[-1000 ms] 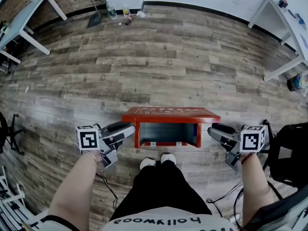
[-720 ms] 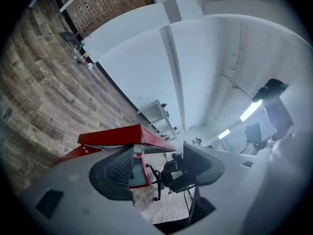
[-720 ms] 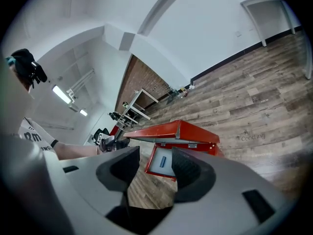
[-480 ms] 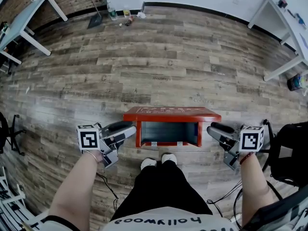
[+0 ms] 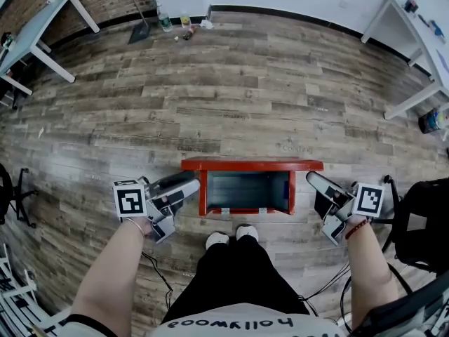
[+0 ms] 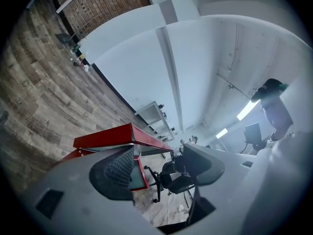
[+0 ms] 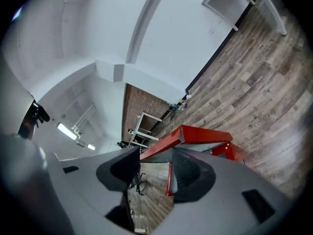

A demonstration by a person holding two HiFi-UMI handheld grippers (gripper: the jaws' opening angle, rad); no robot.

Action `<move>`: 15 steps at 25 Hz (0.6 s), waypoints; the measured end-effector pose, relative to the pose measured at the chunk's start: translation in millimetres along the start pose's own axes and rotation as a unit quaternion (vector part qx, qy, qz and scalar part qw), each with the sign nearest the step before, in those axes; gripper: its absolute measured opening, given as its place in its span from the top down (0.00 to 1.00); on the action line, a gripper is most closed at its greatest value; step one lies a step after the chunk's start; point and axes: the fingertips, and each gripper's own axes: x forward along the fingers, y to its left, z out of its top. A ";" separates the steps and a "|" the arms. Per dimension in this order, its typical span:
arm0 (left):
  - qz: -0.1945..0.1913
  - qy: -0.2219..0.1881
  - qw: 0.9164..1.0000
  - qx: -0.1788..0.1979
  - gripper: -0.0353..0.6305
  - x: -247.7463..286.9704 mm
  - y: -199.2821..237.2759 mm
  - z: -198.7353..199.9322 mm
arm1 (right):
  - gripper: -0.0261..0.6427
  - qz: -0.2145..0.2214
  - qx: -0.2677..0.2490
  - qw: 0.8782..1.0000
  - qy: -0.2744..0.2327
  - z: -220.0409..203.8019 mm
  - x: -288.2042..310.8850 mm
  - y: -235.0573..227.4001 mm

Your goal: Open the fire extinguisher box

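The red fire extinguisher box lies on the wood floor just in front of the person's shoes, its inside bare and grey. Its lid stands raised along the far side and shows edge-on. My left gripper is at the box's left end, open, with nothing between its fingers. At the right end, my right gripper is open too, its tips close under the lid's right corner. The left gripper view has the lid beyond the left gripper. The right gripper view shows the lid past the right gripper.
White tables stand at the far left and far right. Bottles and small litter lie by the back wall. A black bag sits at the right, an office chair base at the left, and cables trail by the feet.
The lid has swung further up: its printed top face showed before, now only its edge. The right gripper has turned and edged up toward the lid's right corner. The left gripper barely moved.
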 end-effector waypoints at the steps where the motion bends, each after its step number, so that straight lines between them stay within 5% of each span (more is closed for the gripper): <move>1: -0.001 -0.001 1.000 0.000 0.48 -0.3 -0.5 0.4 | 0.65 0.000 0.007 1.000 -0.006 0.8 -0.2 -1.1; 8: -0.005 -0.002 1.000 -0.001 0.48 -0.9 -4.0 -0.3 | 0.66 0.001 0.042 0.999 -0.026 4.0 1.7 -4.0; 15: -0.010 -0.001 1.000 -0.002 0.48 -2.5 -6.8 -5.7 | 0.81 -0.018 0.069 0.996 -0.050 5.1 -1.4 -19.9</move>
